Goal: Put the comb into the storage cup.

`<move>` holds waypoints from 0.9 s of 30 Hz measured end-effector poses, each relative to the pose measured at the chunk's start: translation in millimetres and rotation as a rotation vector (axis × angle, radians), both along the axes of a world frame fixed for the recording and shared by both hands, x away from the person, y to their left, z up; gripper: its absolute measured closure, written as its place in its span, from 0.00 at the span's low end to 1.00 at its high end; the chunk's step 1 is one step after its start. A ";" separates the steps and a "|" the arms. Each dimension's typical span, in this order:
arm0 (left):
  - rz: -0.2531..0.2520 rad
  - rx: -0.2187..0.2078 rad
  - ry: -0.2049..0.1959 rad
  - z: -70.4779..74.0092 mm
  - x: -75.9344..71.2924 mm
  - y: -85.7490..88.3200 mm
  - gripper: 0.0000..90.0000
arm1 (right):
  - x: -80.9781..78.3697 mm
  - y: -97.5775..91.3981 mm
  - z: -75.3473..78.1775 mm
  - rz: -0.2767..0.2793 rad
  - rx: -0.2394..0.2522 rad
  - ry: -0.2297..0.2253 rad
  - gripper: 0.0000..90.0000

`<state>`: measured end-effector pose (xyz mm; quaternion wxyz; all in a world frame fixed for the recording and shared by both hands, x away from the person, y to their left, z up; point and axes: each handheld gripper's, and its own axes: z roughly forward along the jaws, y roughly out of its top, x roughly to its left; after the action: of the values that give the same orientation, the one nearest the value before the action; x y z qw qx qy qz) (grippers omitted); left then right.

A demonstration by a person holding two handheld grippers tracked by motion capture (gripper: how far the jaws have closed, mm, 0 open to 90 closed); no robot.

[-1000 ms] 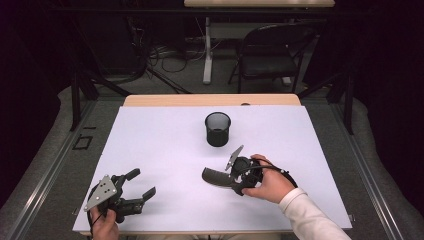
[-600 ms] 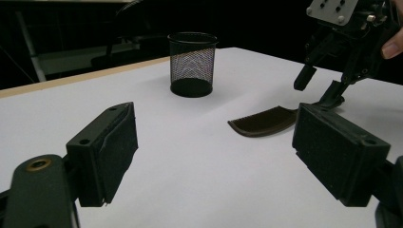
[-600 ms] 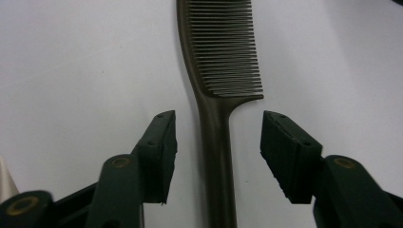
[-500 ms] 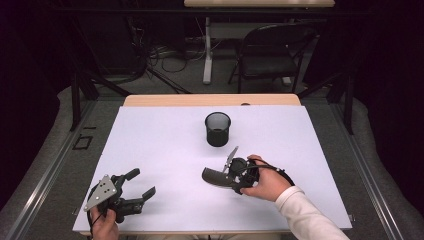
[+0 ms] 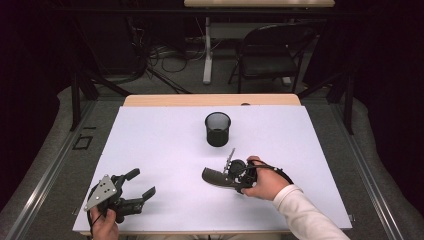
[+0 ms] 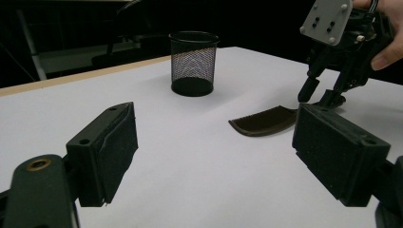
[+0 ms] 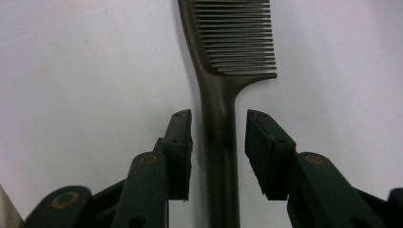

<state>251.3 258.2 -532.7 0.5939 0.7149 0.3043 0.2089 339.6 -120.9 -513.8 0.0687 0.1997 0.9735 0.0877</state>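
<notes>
Right gripper [image 7: 218,142] astride comb [image 7: 223,95] handle, pads not yet touching.

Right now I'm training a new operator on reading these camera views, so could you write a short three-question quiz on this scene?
1. True or false: the comb lies flat on the white table.
2. Between which gripper's jaws is the comb's handle? A left gripper B right gripper
3. What black container stands upright beyond the comb?

Key:
1. True.
2. B. The jaws have just been closing, and a gap shows on each side of the handle, so they are not yet pressing it.
3. A mesh cup.
</notes>
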 end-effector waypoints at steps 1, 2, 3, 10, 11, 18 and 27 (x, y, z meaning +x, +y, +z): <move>0.000 0.000 0.000 0.0 0.0 0.0 0.17 | 0.3 0.4 -0.4 -0.002 -0.009 0.006 0.70; 0.000 0.000 0.000 -0.1 0.1 0.0 0.17 | 0.4 0.8 -1.6 -0.004 -0.008 0.007 0.70; -0.001 0.004 0.001 0.0 0.2 0.3 0.17 | 1.0 1.3 -2.8 -0.001 -0.014 0.006 0.72; -0.001 0.005 0.002 -0.1 0.1 0.1 0.17 | 3.4 1.4 -5.4 -0.003 -0.030 0.013 0.74; -0.001 0.005 0.002 -0.1 0.2 0.1 0.17 | 3.4 1.4 -5.4 -0.003 -0.030 0.013 0.74; -0.001 0.001 0.005 -0.3 0.5 -0.2 0.17 | 4.8 1.7 -7.4 -0.002 -0.036 0.021 0.77; -0.002 0.002 0.004 -0.2 0.4 -0.2 0.17 | 5.0 1.7 -9.1 0.002 -0.049 0.029 0.79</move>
<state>251.7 258.0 -532.9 0.5927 0.7162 0.3046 0.2073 344.6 -119.2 -522.9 0.0593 0.1983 0.9765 0.0608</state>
